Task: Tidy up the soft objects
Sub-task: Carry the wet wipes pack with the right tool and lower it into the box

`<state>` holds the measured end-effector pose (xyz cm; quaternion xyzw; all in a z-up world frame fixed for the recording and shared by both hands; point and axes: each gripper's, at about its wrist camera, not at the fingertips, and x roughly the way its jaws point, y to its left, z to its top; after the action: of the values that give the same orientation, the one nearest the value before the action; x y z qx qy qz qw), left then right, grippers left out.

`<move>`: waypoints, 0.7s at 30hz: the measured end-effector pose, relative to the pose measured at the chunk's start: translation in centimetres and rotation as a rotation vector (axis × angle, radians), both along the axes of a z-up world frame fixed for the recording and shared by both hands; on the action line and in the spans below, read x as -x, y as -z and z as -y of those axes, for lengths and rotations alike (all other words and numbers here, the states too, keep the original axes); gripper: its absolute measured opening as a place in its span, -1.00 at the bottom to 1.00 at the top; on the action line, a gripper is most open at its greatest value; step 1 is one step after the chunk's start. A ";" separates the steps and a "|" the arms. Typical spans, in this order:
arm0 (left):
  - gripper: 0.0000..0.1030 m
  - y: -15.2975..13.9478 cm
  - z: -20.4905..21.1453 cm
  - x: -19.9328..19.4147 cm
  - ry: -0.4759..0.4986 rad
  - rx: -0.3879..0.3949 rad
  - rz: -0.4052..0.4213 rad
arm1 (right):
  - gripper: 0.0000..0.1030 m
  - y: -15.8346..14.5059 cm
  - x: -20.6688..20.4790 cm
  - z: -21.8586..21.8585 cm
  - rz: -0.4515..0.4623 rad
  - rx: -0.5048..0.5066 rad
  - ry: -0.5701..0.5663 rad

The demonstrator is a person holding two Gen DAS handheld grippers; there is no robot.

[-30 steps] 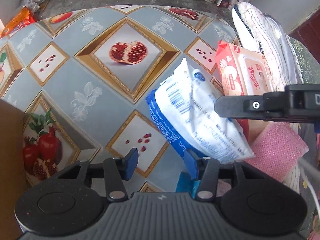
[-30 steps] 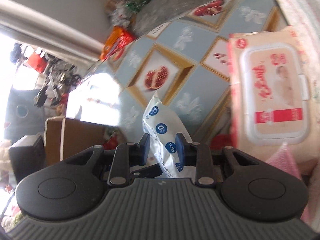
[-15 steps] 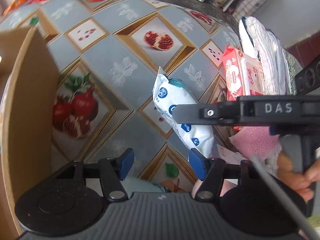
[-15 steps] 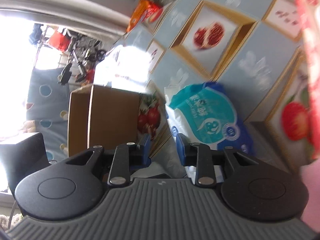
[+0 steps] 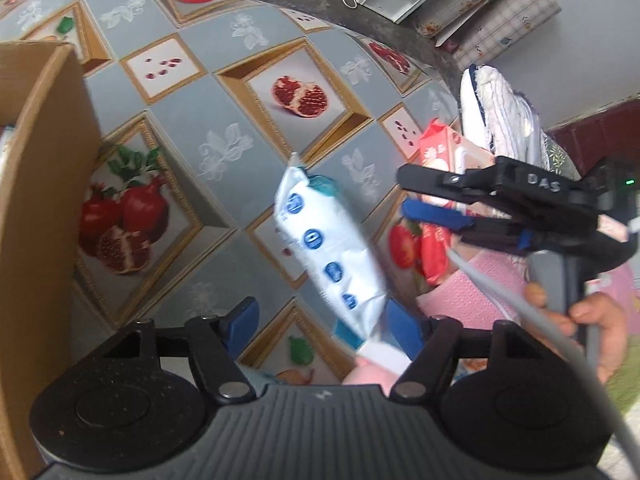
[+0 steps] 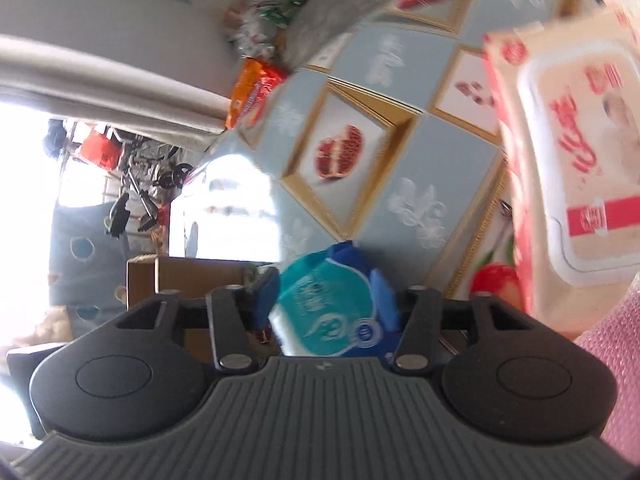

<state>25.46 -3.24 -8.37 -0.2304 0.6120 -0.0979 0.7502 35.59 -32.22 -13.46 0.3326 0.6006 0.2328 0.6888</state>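
Since earlier frame, right gripper (image 5: 430,200) lets go of tissue pack (image 5: 326,252), jaws opening, nothing pinched. Pack sits centre frame on tablecloth (image 5: 224,152). My left gripper (image 5: 320,316) opening around lower end, not pressing. Light, squashy, slick wrap: grip mid-body.

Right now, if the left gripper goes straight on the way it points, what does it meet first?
Probably the white tissue pack, lying just ahead of the opening left gripper, near its right finger; beyond it, the tablecloth. Depth is unclear.

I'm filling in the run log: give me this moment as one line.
left hand-held gripper: opening, tissue pack beside right finger | right hand-held gripper: opening, pack between fingers | box: left | wipes: right
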 end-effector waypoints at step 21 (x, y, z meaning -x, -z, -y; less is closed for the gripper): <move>0.13 3.8 2.5 -2.4 -0.030 -0.089 -0.052 | 0.35 6.0 -0.6 -3.7 -0.174 -0.091 -0.122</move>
<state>27.88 -5.75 -12.14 -0.2083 0.6317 -0.0534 0.7448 36.19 -28.53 -19.43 0.3451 0.6661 0.2715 0.6029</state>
